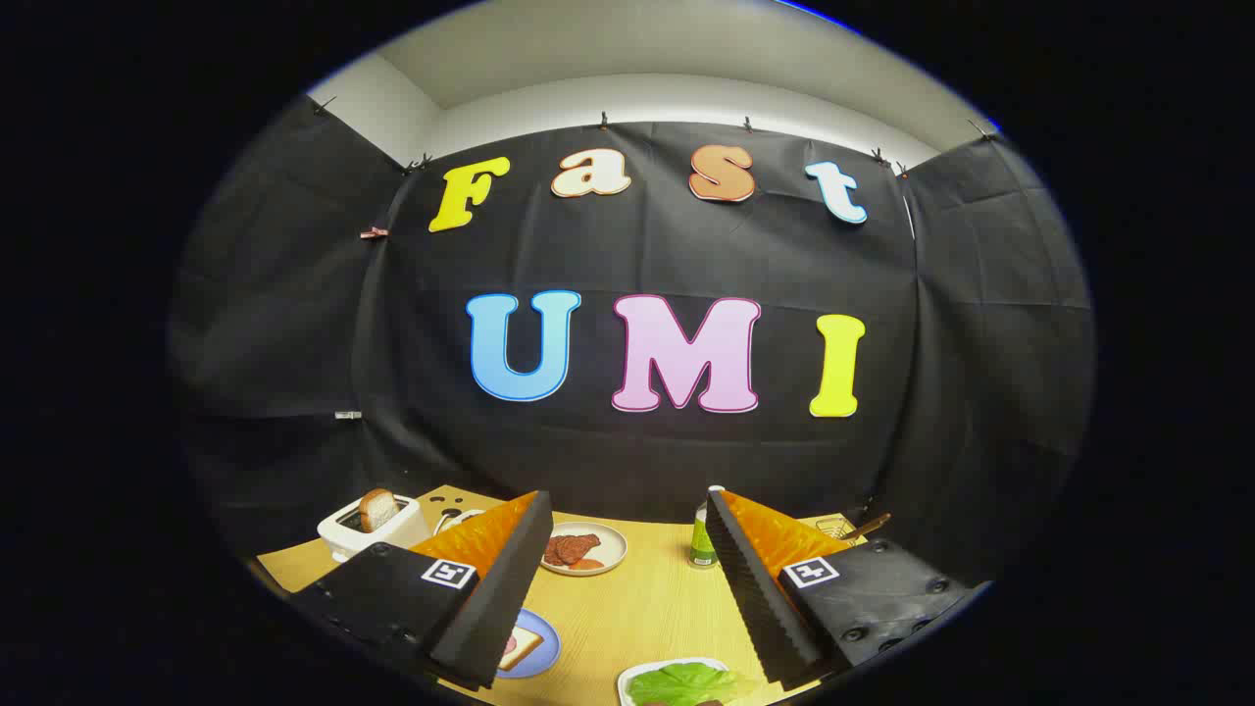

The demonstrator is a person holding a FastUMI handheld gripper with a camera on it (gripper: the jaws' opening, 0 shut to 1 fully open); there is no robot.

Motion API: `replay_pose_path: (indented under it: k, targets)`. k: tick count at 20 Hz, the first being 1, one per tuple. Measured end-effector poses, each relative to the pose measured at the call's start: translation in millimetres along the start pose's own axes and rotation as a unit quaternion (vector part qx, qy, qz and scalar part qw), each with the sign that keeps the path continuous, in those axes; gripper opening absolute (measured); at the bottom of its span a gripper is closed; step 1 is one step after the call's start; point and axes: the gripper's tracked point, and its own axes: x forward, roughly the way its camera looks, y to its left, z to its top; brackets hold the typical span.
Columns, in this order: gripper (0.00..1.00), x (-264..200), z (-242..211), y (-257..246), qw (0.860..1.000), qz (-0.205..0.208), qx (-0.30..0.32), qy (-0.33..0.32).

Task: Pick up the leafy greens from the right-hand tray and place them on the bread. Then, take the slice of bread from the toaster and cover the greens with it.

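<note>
- The tongs [627, 588] stand wide open, nothing held between the two fingers.
- The left finger [495, 588] and the right finger [755, 588] each carry a black ribbed pad on the inner face and orange on the outer.
- Both fingers sit on black mounts, each bearing a square marker.
- They hang above the desk [637, 608], tilted slightly down.

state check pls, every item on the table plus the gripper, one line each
gripper: open, empty, raised over the table
toaster: bread slice standing up out of the slot
blue plate: bread lying flat, uncovered
white tray: leafy greens lying in it, untouched
white plate: reddish food on it
green bottle: upright
</note>
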Motion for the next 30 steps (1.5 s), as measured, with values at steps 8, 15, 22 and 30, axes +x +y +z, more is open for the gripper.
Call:
replay_pose_path:
  k: [8,15,22,30]
  targets:
    - [0.97,1.0,-6.9,-4.5,1.000,-0.002,0.013,0.008]
    - [0.98,1.6,-15.9,-10.6,1.000,-0.012,0.011,0.021]
    - [0.98,4.9,-63.4,-20.7,0.997,-0.022,0.021,0.074]
    - [0.98,-3.0,-165.4,-53.4,0.981,-0.035,0.034,0.189]
